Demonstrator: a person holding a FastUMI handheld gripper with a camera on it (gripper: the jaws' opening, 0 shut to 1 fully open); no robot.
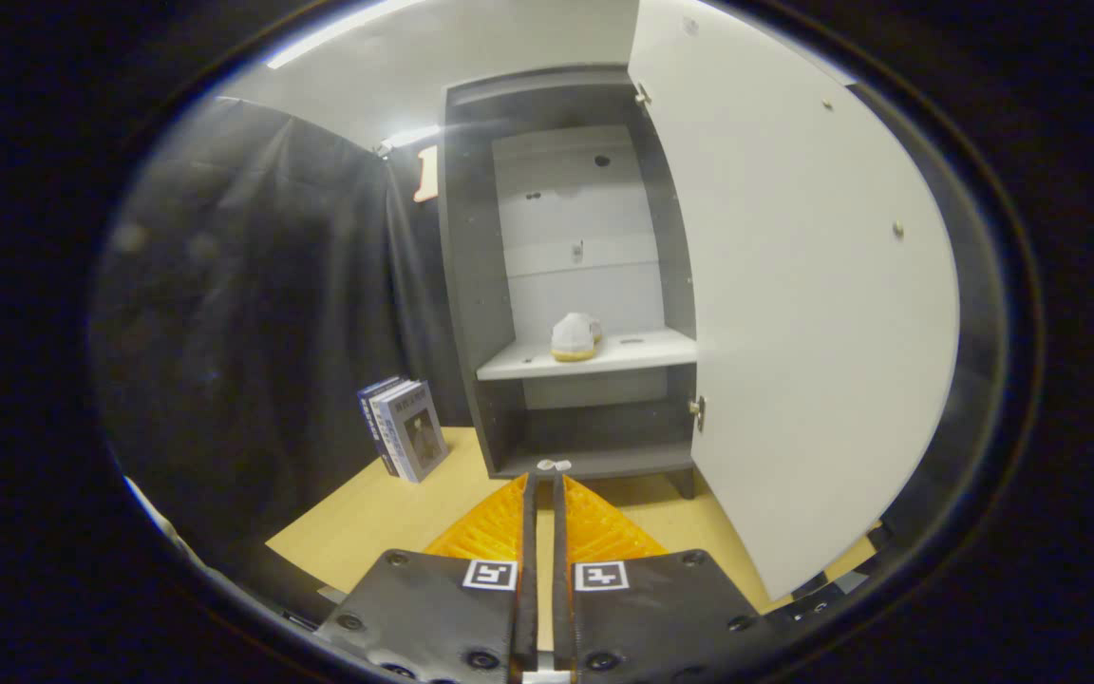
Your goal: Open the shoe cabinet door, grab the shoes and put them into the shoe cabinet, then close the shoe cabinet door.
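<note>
Jaws clenched on nothing, gripper [541, 475] well short of the dark-grey cabinet [471, 285] — white shoe [574, 338] already sits on its pale shelf [642, 353], white door [794, 313] hanging open just right of them.

I see a booth closed off by a black cloth wall [253, 313] that hangs in soft folds along the left side and meets a corner behind the furniture. Above the cloth I see a pale ceiling [471, 57] with a bright strip light [338, 33] running across it and a second short light [411, 137] near the corner. The surface below is a light wooden tabletop [386, 518], evenly lit. Near the cloth, a few books [405, 427] stand upright together on the wood, leaning slightly, their spines and front cover turned toward me. Their cover print is too small to make out.
</note>
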